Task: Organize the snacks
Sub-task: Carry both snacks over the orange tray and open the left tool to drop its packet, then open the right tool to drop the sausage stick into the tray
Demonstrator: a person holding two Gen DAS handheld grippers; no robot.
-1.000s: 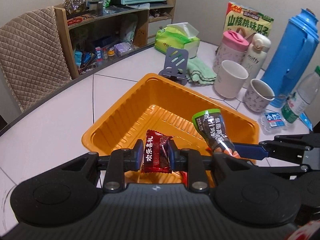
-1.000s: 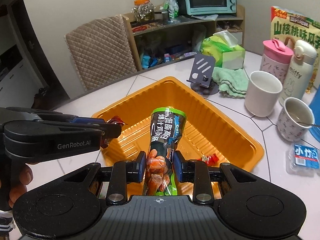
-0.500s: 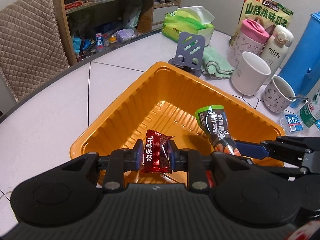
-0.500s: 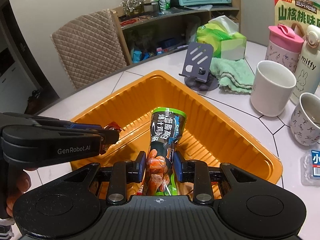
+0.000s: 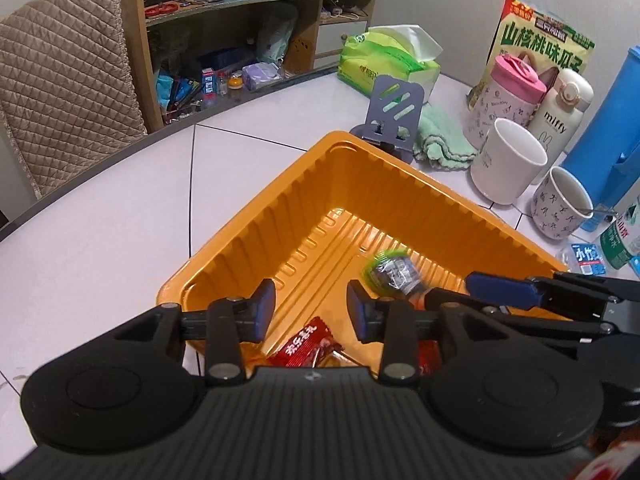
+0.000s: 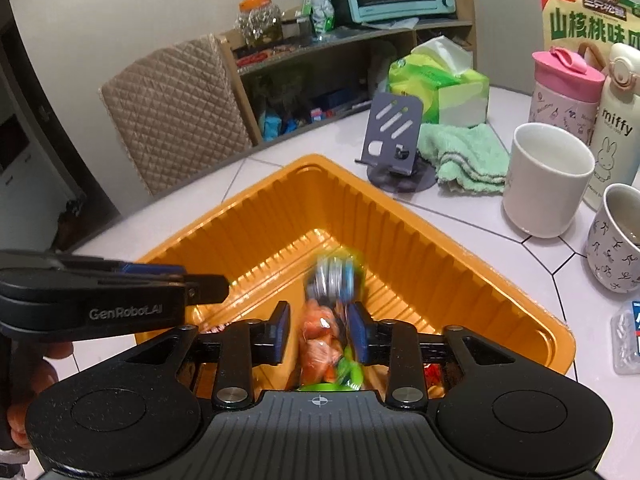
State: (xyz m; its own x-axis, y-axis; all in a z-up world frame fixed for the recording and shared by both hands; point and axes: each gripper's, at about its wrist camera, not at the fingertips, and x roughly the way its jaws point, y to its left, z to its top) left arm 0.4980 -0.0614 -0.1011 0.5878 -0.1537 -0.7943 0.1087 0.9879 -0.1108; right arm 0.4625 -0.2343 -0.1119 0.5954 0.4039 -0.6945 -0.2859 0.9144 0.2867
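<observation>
White table (image 5: 100,240), orange tray (image 5: 256,216), mugs (image 5: 508,166), phone stand (image 5: 394,114)

"GenRobot.AI" is printed in pale letters on the side of the left tool (image 6: 208,280). "miffy" runs down the white flask (image 5: 560,116) at the table's far edge. Behind it, the tall snack bag (image 5: 544,40) reads "山核桃味瓜子". The red candy wrapper (image 5: 306,344) carries white characters, too tilted to read surely.

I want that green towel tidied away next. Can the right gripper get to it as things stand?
Probably yes. The right gripper has just been opening, with the green snack pack loose between its fingers. Beyond the orange tray, the green towel lies uncovered beside the phone stand.
</observation>
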